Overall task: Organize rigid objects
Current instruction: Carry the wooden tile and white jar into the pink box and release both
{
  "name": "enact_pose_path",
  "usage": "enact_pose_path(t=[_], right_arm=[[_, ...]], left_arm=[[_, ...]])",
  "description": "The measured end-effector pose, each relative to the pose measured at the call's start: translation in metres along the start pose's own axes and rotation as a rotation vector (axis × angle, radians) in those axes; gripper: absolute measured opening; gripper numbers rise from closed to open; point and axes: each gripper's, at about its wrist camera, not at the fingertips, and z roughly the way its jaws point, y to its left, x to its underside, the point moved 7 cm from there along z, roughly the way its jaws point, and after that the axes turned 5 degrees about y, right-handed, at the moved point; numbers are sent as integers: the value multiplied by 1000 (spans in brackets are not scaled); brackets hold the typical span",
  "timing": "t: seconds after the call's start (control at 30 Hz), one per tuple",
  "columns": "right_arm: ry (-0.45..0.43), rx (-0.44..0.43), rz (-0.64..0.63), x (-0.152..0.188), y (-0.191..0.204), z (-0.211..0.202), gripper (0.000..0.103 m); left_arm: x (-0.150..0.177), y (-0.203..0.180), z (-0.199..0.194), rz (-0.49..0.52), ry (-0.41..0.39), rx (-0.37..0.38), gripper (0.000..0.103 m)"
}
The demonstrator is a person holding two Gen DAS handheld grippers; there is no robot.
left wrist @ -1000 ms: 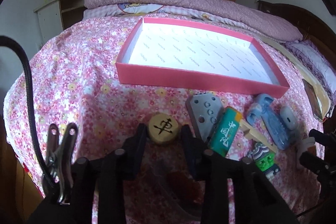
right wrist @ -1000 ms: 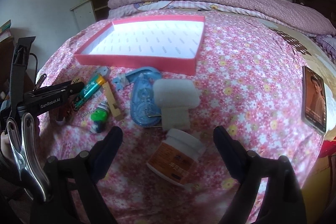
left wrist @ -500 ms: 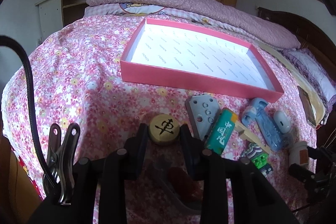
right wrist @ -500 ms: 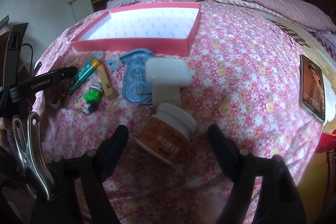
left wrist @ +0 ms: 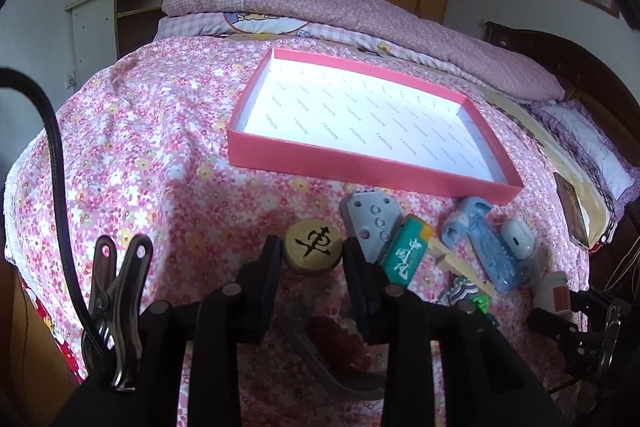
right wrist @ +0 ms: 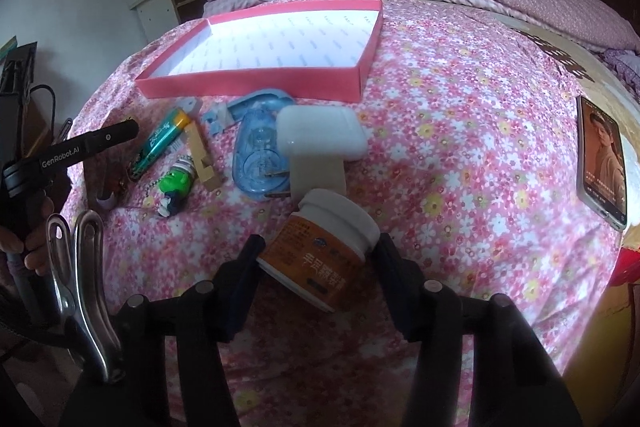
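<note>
1. Wooden chess piece (left wrist: 313,245) now pinched in the left gripper (left wrist: 312,255), fingers tight on both sides, and already carried up off the floral bedspread (left wrist: 152,163) compared with a second ago, closer to the near wall of the pink box (left wrist: 360,163).
2. Narrowed sharply since a second ago: right gripper (right wrist: 318,263), from wide apart to fingers either side of the orange pill bottle (right wrist: 320,259). Left finger against the bottle's base edge; right finger at the white cap, contact hard to confirm, bottle lying tilted on the bedspread, on the near side of the pink box and well short of it.
3. Untouched, just in front of the pink box's near wall: grey remote (left wrist: 372,223), green lighter (left wrist: 406,255), wooden clip (right wrist: 202,157), blue tape dispenser (right wrist: 260,151), white earbud case (right wrist: 320,143), green frog keychain (right wrist: 176,185).
4. Nothing inside the pink box yet, only white lining.
5. Likely meaning: first two deliveries about to go in together, one per hand; task barely started.
6. Risk to watch: round bottle gripped askew, could roll or slip on lift.
</note>
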Motion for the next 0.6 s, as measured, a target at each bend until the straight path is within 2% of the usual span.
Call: enact_pose_path(t=[0.37, 0.6], right_arm=[[-63, -44, 50, -11, -4, -15, 57], [-116, -2, -16, -27, 5, -29, 57]], left_arm=[[-6, 1, -4, -21, 0, 24, 33], [-18, -4, -12, 0, -35, 20, 33]])
